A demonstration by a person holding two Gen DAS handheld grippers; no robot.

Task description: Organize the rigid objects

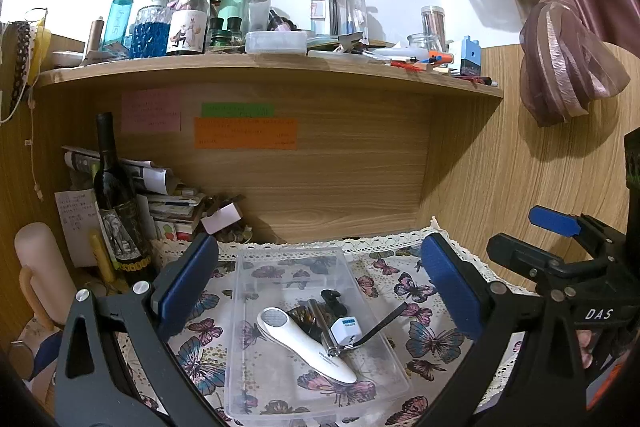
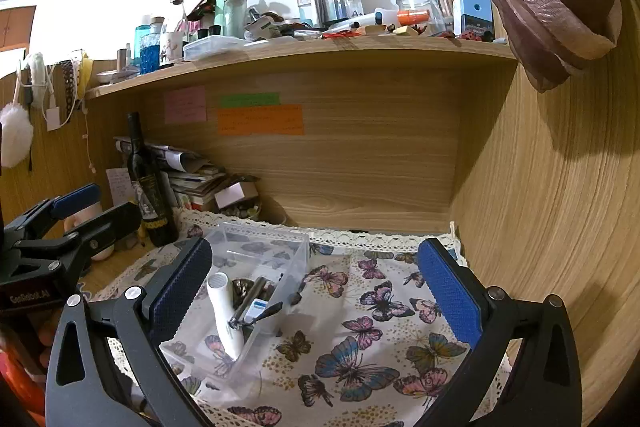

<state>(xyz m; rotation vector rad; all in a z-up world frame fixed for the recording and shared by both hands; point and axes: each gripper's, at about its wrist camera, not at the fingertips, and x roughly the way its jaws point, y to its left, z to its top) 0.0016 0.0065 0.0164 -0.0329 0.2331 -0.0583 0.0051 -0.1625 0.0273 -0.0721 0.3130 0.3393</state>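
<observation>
A clear plastic box sits on the butterfly cloth. Inside lie a white handheld device, a small white charger block, a metal cylinder and a black-handled tool. My left gripper is open and empty, hovering over the box. In the right wrist view the box is left of centre with the white device in it. My right gripper is open and empty over the cloth, right of the box. Each gripper shows in the other's view: the right gripper, the left gripper.
A dark wine bottle and a stack of papers stand at the back left. A pale cylinder is at the far left. A shelf crowded with bottles hangs above. A wooden wall closes the right side.
</observation>
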